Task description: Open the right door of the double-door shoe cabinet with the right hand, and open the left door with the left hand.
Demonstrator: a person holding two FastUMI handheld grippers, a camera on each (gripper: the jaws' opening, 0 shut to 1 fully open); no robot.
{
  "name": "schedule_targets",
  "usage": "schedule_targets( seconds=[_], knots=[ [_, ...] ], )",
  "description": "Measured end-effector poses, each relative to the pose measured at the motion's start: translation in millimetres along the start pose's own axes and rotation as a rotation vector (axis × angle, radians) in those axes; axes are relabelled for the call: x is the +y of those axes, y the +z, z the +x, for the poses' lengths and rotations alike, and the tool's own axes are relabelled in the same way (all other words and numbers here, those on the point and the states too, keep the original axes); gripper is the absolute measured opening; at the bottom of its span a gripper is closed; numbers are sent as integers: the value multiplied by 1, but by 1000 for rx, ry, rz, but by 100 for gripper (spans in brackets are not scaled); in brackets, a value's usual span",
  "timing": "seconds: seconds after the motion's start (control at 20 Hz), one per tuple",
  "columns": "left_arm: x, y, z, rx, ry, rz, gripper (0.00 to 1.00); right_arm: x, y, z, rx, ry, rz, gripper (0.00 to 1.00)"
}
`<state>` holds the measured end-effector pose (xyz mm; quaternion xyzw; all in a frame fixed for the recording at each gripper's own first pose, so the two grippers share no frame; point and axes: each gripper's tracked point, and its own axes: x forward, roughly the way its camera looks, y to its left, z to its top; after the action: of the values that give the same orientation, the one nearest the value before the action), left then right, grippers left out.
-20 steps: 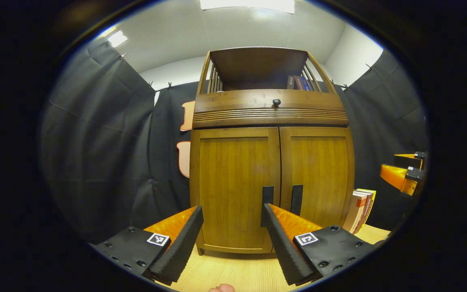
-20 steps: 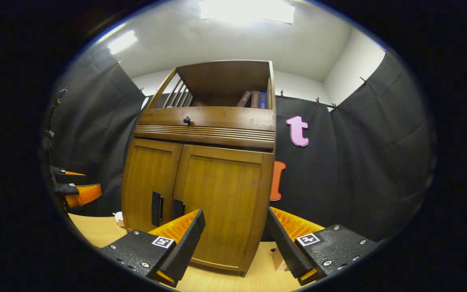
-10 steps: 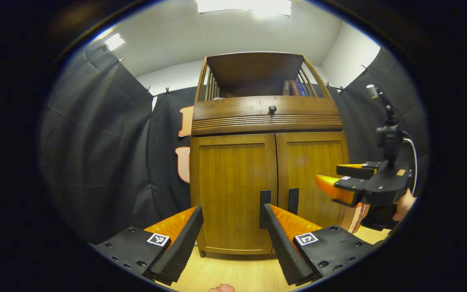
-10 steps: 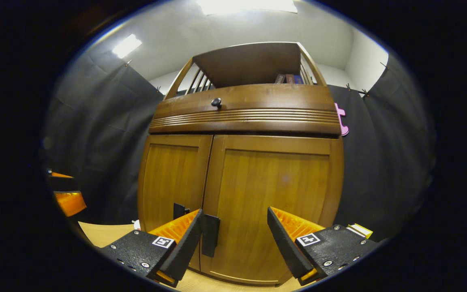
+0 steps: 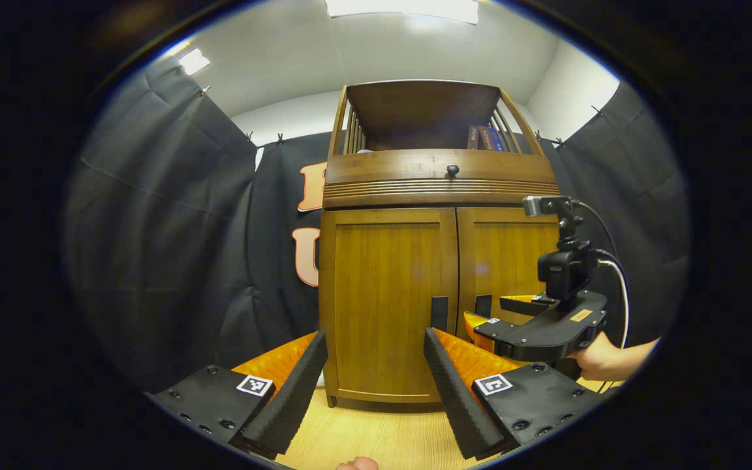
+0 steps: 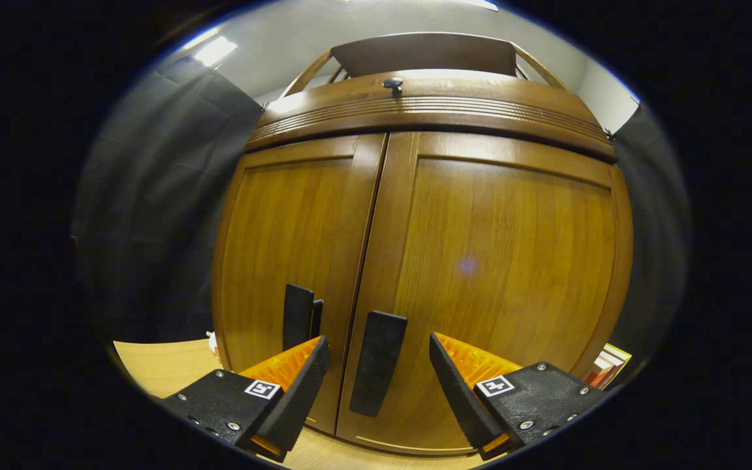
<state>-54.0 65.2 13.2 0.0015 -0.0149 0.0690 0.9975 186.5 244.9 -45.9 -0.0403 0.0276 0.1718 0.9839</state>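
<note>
left gripper (image 5: 373,365): jaws apart, well short of left door (image 5: 386,300), both doors closed | right gripper (image 6: 376,375): jaws apart, straddling right handle (image 6: 376,362), not clamped | advice: ease in square, clamp handle mid-length, then pull along door's hinge arc.

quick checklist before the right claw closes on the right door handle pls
1. Right claw open: ok, its fingers stand apart.
2. Right door handle lined up between those fingers: ok in the right gripper view, the handle sits in the gap.
3. Fingers already touching the handle: cannot tell, depth is unclear.
4. Right door and left door shut: ok, both lie flush, nothing opened yet.
5. Left claw open and back from the cabinet: ok, the left door handle lies beyond its fingertips.
6. Books at the cabinet's right foot outside the door's swing: cannot tell.
</note>
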Motion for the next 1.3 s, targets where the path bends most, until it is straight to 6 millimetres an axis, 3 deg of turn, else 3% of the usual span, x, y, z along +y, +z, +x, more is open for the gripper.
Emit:
schedule_targets(
  seconds=[0.15,0.25,0.45,0.65,0.8,0.9,0.95,1.0,1.15,1.25,1.3],
  knots=[
    [6,-5,-1,8,18,-4,94,-2,-21,20,48,-29,32,91],
    [9,-8,1,17,29,-4,94,-2,-22,20,51,-53,48,87],
    [13,-13,4,28,44,-9,94,-14,-22,21,36,-96,55,66],
    [11,-16,8,32,43,-15,94,-1,-31,29,57,-73,43,54],
    [7,-19,9,39,33,-21,94,-1,-34,23,77,-47,117,33],
    [3,-21,8,47,25,-25,94,0,-34,22,98,-9,187,27],
    [2,-22,7,48,23,-25,96,2,-35,24,95,-4,173,29],
    [0,-21,6,48,20,-24,94,0,-34,23,89,-5,141,22],
    [-5,-20,2,50,8,-24,94,1,-35,19,88,-3,130,21],
    [-10,-21,-3,55,-1,-35,97,3,-31,8,82,16,138,18],
    [-11,-21,-6,58,-2,-35,94,5,-30,1,76,26,131,21]
  ],
)
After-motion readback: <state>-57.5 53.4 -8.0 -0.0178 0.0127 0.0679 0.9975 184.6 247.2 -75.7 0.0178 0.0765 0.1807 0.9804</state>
